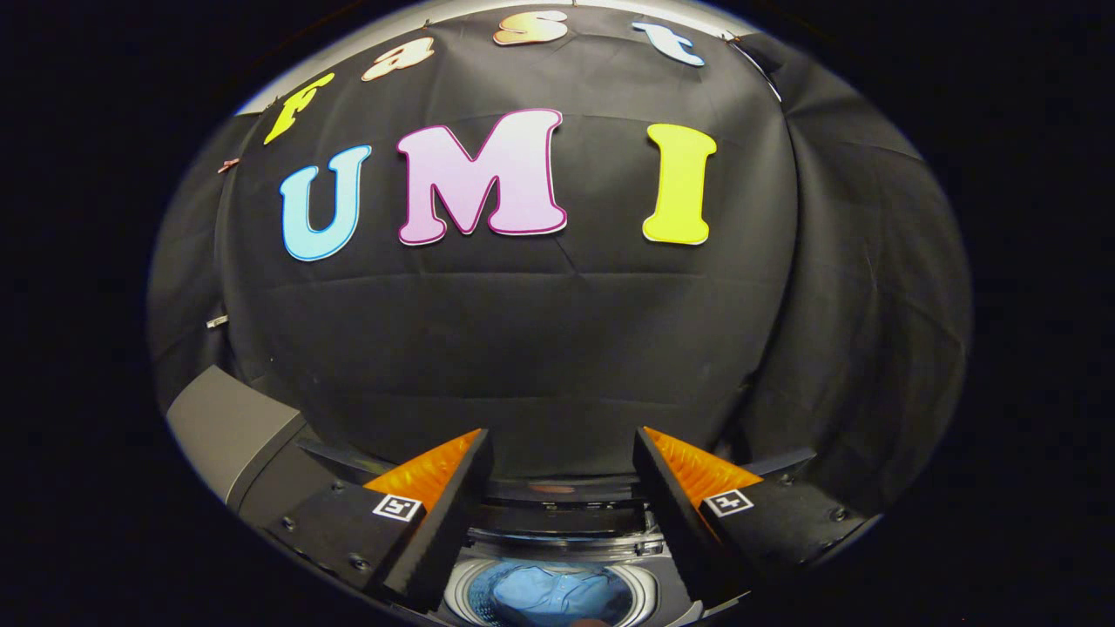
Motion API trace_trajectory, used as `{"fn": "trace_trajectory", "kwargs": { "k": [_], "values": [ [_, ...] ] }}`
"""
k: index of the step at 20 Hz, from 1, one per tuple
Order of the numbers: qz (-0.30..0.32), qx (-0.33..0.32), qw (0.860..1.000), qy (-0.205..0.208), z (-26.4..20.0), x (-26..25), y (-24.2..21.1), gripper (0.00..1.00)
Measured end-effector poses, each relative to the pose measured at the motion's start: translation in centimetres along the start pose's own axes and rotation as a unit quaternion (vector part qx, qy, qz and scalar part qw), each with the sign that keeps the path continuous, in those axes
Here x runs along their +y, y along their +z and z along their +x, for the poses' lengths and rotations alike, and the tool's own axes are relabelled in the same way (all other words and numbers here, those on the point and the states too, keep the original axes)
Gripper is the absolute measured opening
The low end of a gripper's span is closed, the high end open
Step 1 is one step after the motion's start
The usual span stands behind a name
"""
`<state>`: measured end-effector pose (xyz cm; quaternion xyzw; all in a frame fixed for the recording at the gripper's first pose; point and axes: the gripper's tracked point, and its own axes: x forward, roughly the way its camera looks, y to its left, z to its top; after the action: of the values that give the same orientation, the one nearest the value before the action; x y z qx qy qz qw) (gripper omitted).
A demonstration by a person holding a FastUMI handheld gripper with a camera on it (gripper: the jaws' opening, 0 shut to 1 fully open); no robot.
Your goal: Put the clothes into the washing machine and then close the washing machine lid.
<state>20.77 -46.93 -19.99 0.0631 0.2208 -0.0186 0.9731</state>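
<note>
Above the washing machine, gripper fingers spread wide, holding nothing, blue clothes in the drum below

At the bottom centre of the frame we see the top-loading washing machine with its grey body and round steel drum mouth open. Inside the drum lies the crumpled light-blue cloth garment. We make out the dark glossy lid raised behind the opening, just above it.
</note>
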Motion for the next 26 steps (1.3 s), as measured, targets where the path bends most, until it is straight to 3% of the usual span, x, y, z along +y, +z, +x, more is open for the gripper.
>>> {"fn": "trace_trajectory", "kwargs": {
  "k": [16, 23, 25, 26],
  "values": [
    [-0.003, -0.007, 0.999, -0.041, -5.8, 0.0, -3.2, 1.0],
    [0.0, 0.005, 0.999, -0.037, -8.0, 0.5, -5.8, 1.0],
    [-0.007, 0.056, 0.998, -0.034, -8.0, 0.7, -9.7, 1.0],
    [-0.029, 0.158, 0.986, -0.051, -9.1, -0.3, -14.6, 0.99]
  ]
}}
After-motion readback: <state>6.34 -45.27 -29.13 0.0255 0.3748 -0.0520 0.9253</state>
